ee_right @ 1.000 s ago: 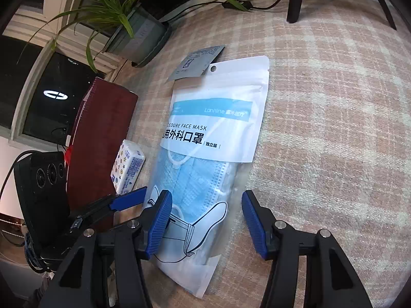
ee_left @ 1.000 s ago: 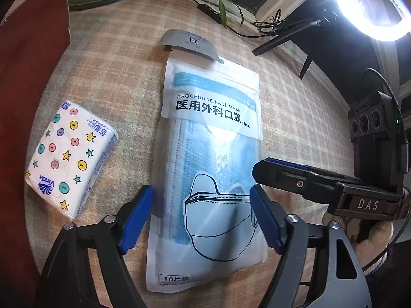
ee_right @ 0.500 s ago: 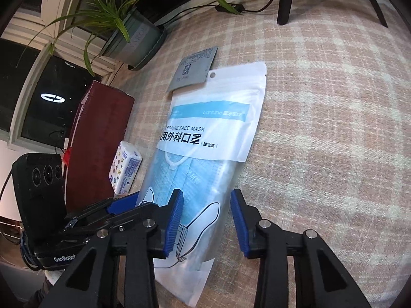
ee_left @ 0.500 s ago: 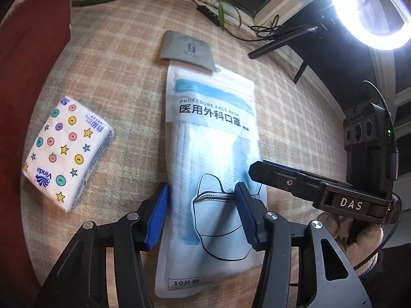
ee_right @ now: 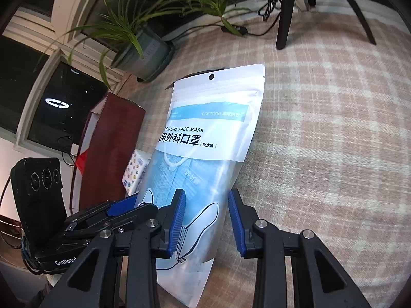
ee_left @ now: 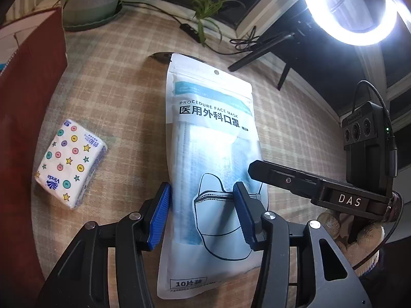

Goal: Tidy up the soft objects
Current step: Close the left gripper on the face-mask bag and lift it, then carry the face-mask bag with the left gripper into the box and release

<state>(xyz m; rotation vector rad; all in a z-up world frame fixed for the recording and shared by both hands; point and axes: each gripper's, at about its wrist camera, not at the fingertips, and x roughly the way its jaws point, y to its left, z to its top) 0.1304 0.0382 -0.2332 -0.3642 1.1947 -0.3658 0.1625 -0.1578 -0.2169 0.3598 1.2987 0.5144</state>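
A white and blue face mask pouch [ee_left: 213, 154] is held off the plaid tablecloth, tilted up; it also shows in the right wrist view [ee_right: 205, 141]. My left gripper [ee_left: 203, 215] is shut on the pouch's lower part, one blue pad on each side. My right gripper [ee_right: 206, 220] grips the same lower end from the right, jaws narrowed on it. A small tissue pack [ee_left: 69, 166] with stars and dots lies on the cloth to the left. A dark grey sachet [ee_left: 160, 56] peeks out behind the pouch's top.
A dark red box [ee_left: 28, 102] stands along the left edge. A potted plant [ee_right: 143, 54] sits at the back left. A ring light [ee_left: 352, 7] on a black tripod [ee_left: 267, 51] and cables are at the back right.
Both grippers closed from open onto the pouch's lower end. The pouch has risen off the cloth and now covers most of the grey sachet.
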